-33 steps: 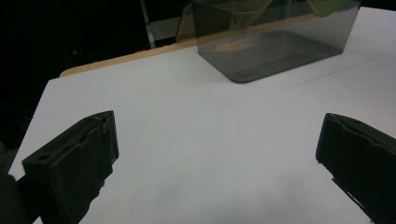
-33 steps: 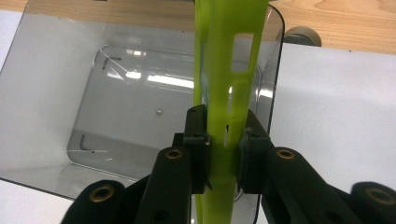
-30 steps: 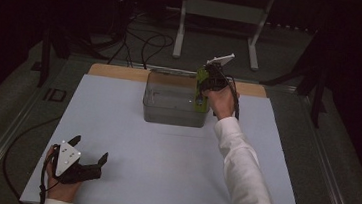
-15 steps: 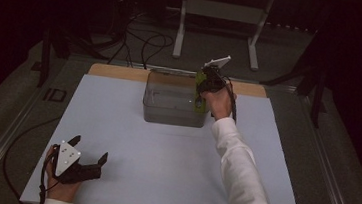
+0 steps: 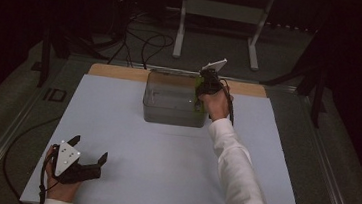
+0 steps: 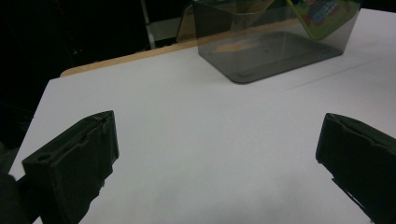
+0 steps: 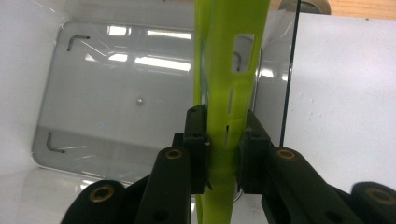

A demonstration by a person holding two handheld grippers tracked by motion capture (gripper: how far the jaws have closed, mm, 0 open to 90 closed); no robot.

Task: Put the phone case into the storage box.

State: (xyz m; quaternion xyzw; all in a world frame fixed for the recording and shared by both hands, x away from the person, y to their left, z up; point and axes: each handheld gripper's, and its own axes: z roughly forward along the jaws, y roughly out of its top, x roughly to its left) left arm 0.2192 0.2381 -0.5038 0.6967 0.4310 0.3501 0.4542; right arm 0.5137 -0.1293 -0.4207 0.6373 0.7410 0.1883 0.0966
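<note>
Right gripper (image 7: 223, 156) clamped on lime-green package (image 7: 229, 70), holding it inside clear bin (image 5: 173, 106) at its right wall. Left gripper (image 5: 88, 156) rests on white table (image 5: 163, 165) near front-left corner, jaws wide apart, nothing between them.

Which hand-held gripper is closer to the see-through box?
The right. The right hand-held gripper is over the see-through box, holding a lime-green pack inside it. The left hand-held gripper rests far away at the table's near-left corner.
</note>
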